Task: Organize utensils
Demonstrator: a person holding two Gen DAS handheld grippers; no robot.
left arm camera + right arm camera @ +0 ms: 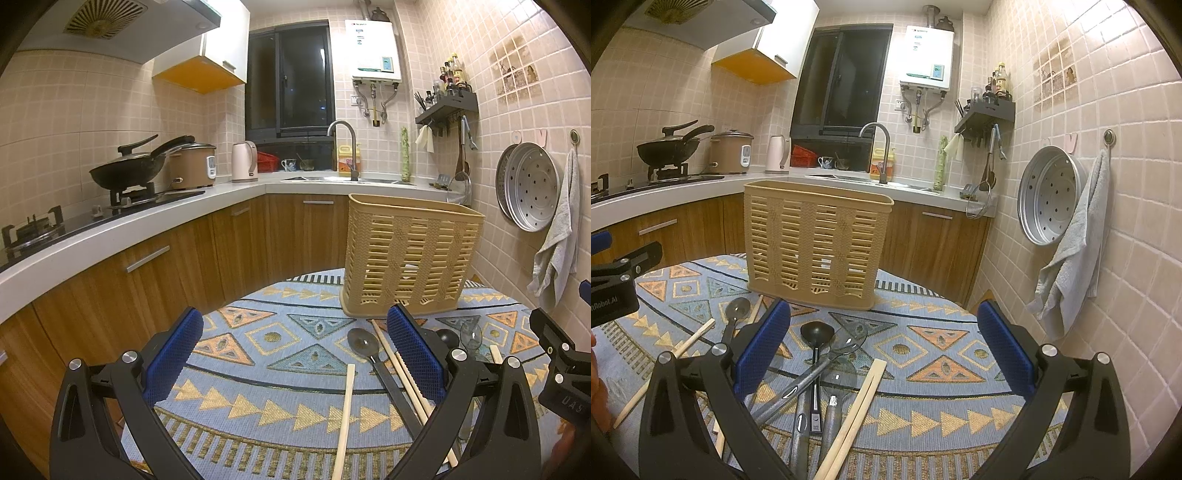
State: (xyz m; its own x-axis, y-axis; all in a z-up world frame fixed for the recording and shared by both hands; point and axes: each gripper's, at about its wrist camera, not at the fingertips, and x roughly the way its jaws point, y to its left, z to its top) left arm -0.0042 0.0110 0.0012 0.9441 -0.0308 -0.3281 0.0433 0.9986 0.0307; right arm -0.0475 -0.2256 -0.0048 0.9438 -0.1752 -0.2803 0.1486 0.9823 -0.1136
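A beige slatted utensil basket (410, 258) (816, 243) stands upright at the far side of the patterned tablecloth (258, 354) (938, 347). Loose utensils lie in front of it: a dark spoon (364, 345), wooden chopsticks (345, 413) (855, 413), a black ladle-shaped spoon (816, 334) and clear plastic spoons (846, 345). My left gripper (295, 354) is open and empty above the cloth, with the chopsticks and dark spoon by its right finger. My right gripper (884, 347) is open and empty over the spoons and a chopstick pair.
A kitchen counter (155, 218) runs behind the table with a wok (129, 170), rice cooker (194, 164), kettle (243, 162) and sink tap (343, 147). A steamer tray (1049, 195) and a towel (1075, 243) hang on the right tiled wall.
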